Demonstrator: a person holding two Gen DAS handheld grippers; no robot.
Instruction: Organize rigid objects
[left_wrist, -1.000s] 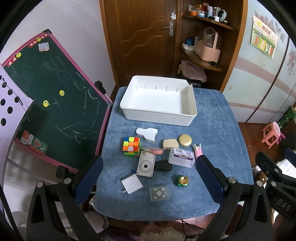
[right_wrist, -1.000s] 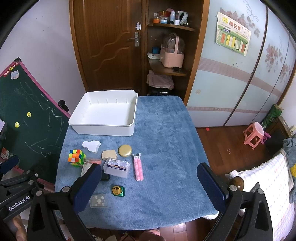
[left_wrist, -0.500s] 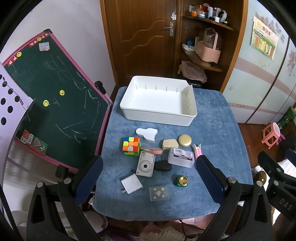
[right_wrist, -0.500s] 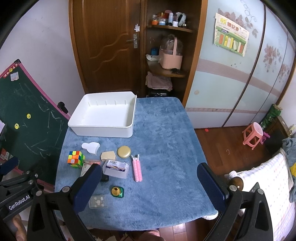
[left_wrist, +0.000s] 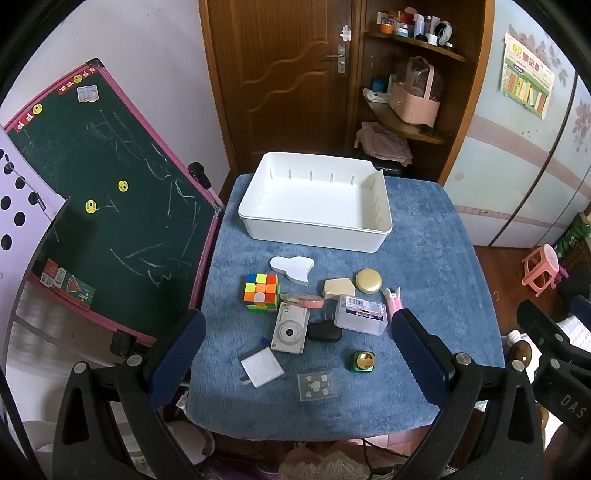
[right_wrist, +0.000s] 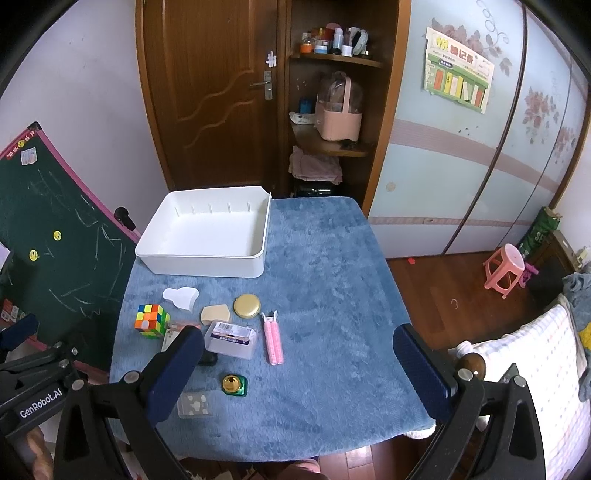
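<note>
Empty white bin and a cluster of small rigid items on the blue cloth

The white plastic bin (left_wrist: 314, 201) sits at the far side, open side up. Nearer lie a white flat cut-out shape (left_wrist: 292, 268), a Rubik's cube (left_wrist: 261, 292), a beige faceted block (left_wrist: 338, 288) touching a round gold tin (left_wrist: 368, 281), a pink tape dispenser (left_wrist: 303, 299), a white compact camera (left_wrist: 289, 331) lying lens up, a black adapter (left_wrist: 324, 331), a clear labelled box (left_wrist: 362, 314), a pink clip (right_wrist: 272, 340), a green-and-gold piece (left_wrist: 363, 361), a white charger (left_wrist: 262, 366) and a clear flat case (left_wrist: 318, 385).
</note>
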